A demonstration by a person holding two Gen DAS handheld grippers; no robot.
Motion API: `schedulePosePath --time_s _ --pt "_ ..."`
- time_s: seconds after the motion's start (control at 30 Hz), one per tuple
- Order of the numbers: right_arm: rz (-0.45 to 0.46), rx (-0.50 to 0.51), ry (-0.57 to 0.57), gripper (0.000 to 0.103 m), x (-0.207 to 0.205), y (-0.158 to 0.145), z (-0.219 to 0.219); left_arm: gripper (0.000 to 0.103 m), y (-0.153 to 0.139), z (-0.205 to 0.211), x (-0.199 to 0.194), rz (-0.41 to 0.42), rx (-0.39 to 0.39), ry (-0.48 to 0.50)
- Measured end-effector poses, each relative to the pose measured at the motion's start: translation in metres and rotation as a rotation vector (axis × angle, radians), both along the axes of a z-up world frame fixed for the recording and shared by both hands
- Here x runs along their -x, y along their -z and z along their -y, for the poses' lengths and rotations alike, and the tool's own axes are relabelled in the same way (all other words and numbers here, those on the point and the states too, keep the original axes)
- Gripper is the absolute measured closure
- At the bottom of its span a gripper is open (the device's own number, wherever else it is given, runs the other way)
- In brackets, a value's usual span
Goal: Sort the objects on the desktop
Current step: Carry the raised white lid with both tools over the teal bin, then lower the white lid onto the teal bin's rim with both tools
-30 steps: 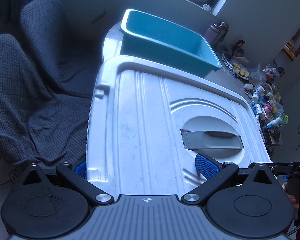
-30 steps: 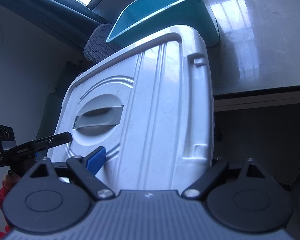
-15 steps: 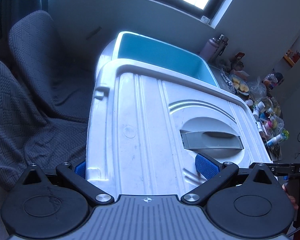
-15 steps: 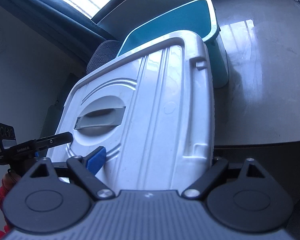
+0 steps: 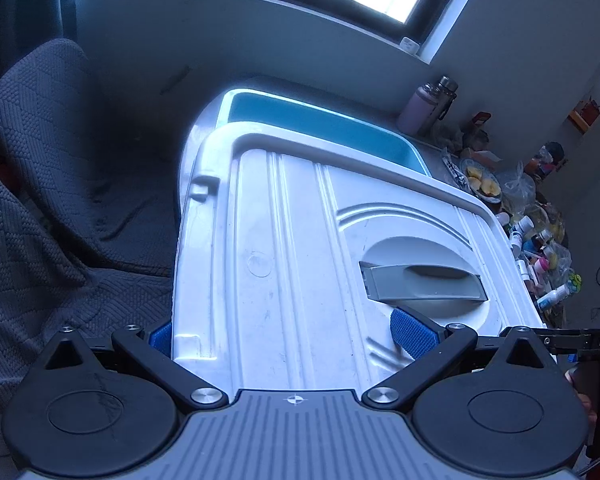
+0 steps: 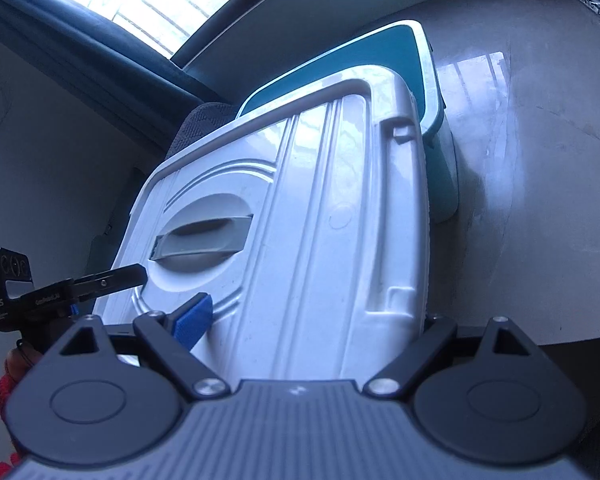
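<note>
A large white plastic lid [image 5: 300,264] with a grey recessed handle [image 5: 424,282] fills both views, held in the air and tilted. My left gripper [image 5: 288,334] is shut on its near edge, one blue pad on top and one under the rim. My right gripper [image 6: 304,320] is shut on the same lid [image 6: 300,232] at its other end. Beyond the lid stands a teal storage bin [image 5: 320,124] on the grey table; it also shows in the right wrist view [image 6: 432,92]. The lid's far edge overlaps the bin's rim.
A grey table top [image 6: 540,140] stretches right of the bin. Bottles, a fruit plate and bags [image 5: 532,232] crowd the table's far end, with a pink flask [image 5: 424,108]. Grey covered chairs [image 5: 40,160] stand left.
Both grippers have carried the lid forward and lower toward the teal bin. The lid now covers most of the bin's opening from view.
</note>
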State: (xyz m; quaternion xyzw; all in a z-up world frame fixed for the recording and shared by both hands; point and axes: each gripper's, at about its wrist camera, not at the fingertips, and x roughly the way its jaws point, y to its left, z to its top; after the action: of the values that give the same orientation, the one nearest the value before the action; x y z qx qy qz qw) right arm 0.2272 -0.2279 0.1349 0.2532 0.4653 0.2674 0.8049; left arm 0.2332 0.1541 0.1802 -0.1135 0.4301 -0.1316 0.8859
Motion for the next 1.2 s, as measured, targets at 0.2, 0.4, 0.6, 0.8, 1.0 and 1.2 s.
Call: schedulePosePath --time_s 0.2,0.4,0.6,0.8,1.0,1.2 --pt "0.009 -0.001 0.025 0.014 -0.041 -0.007 -0.011 0.000 -0.004 -0.004 -0.045 0.006 0.002 0.022" --pt "0.010 -0.002 0.052 0.014 -0.075 -0.007 -0.021 0.000 -0.006 -0.006 -0.092 0.004 0.001 0.045" --pt "0.011 0.003 0.076 0.014 -0.097 -0.006 -0.025 0.000 -0.005 -0.007 -0.124 0.002 0.006 0.062" --pt "0.004 0.012 0.072 0.014 -0.120 -0.003 -0.028 0.000 0.003 -0.008 -0.150 -0.011 0.019 0.053" --pt "-0.007 0.018 0.057 0.014 -0.146 0.002 -0.025 0.000 0.010 -0.004 -0.176 -0.018 0.025 0.037" --pt "-0.019 0.021 0.047 0.014 -0.169 0.008 -0.018 0.000 0.019 0.001 -0.199 -0.034 0.033 0.026"
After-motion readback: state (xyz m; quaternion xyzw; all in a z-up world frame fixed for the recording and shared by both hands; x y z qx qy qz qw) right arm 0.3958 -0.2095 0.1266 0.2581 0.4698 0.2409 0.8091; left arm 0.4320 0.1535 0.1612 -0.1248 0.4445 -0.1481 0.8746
